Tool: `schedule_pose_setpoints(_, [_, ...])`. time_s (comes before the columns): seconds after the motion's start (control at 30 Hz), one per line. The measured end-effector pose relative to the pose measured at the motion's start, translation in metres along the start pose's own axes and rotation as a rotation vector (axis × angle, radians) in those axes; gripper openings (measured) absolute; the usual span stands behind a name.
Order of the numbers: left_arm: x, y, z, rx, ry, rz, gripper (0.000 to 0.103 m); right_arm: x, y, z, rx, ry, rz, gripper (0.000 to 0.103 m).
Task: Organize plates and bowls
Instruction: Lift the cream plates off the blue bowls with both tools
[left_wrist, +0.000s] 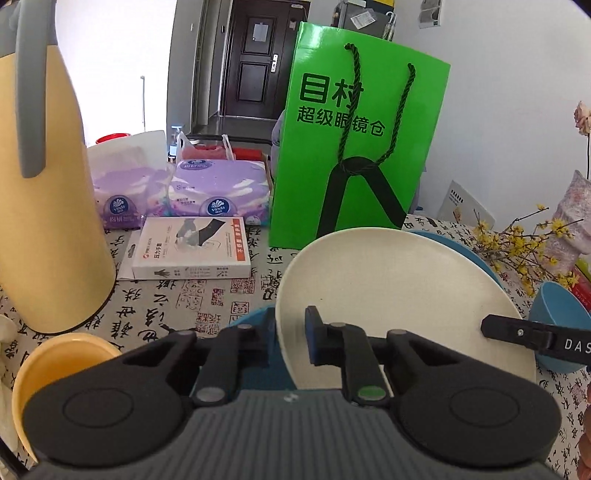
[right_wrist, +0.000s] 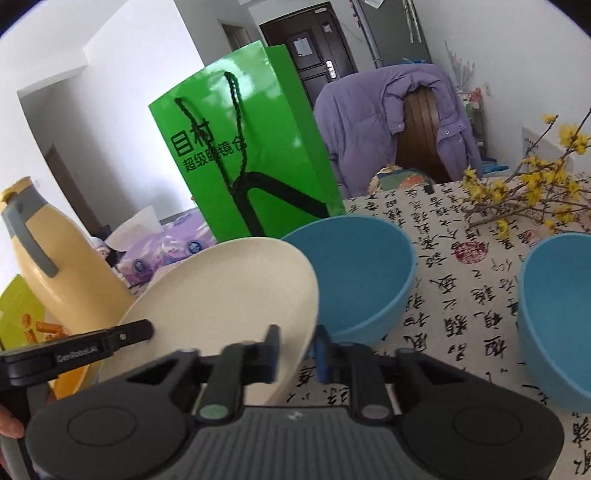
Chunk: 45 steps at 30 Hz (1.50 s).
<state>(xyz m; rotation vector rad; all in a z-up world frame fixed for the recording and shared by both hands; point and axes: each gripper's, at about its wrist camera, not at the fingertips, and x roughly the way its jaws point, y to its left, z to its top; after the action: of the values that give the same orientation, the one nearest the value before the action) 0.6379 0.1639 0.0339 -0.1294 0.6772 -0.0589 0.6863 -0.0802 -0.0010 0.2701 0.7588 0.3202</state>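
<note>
A cream plate (left_wrist: 391, 306) is held tilted above the table by both grippers. My left gripper (left_wrist: 291, 334) is shut on its left rim. My right gripper (right_wrist: 297, 349) is shut on its right rim; the plate (right_wrist: 225, 295) fills the left of that view. In the left wrist view the right gripper's finger (left_wrist: 517, 332) shows on the plate's right edge. Under the plate lies a dark blue plate (left_wrist: 465, 247). A blue bowl (right_wrist: 354, 277) stands just behind the plate, a second blue bowl (right_wrist: 554, 321) at the right. A yellow bowl (left_wrist: 55, 369) sits at the left.
A tall yellow thermos jug (left_wrist: 48, 221) stands at the left. A green paper bag (left_wrist: 354, 147) stands behind the plates. Tissue packs (left_wrist: 218, 192) and a white box (left_wrist: 192, 247) lie at the back left. Yellow flower twigs (right_wrist: 524, 192) lie at the right.
</note>
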Motion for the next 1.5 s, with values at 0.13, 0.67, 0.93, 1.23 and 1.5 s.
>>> schedule_pose_setpoints(0.13, [-0.006, 0.003, 0.003, -0.033, 0.001, -0.002, 0.009, -0.001, -0.001, 0.0, 0.017, 0.003, -0.003, 0.012])
schedule_pose_setpoints(0.67, [-0.109, -0.016, -0.023, -0.08, -0.08, -0.004, 0.008, -0.087, 0.017, -0.018, 0.005, -0.044, 0.025, 0.012])
schedule_pose_setpoints(0.93, [-0.19, -0.028, -0.089, -0.091, -0.144, 0.004, 0.008, -0.164, 0.028, -0.078, -0.029, -0.082, 0.028, 0.012])
schedule_pose_setpoints(1.23, [-0.264, -0.026, -0.19, -0.165, -0.171, 0.004, 0.008, -0.242, 0.048, -0.177, -0.114, -0.147, 0.013, 0.012])
schedule_pose_setpoints(1.5, [-0.302, -0.027, -0.272, -0.22, -0.152, 0.034, 0.008, -0.28, 0.047, -0.263, -0.108, -0.112, 0.021, 0.012])
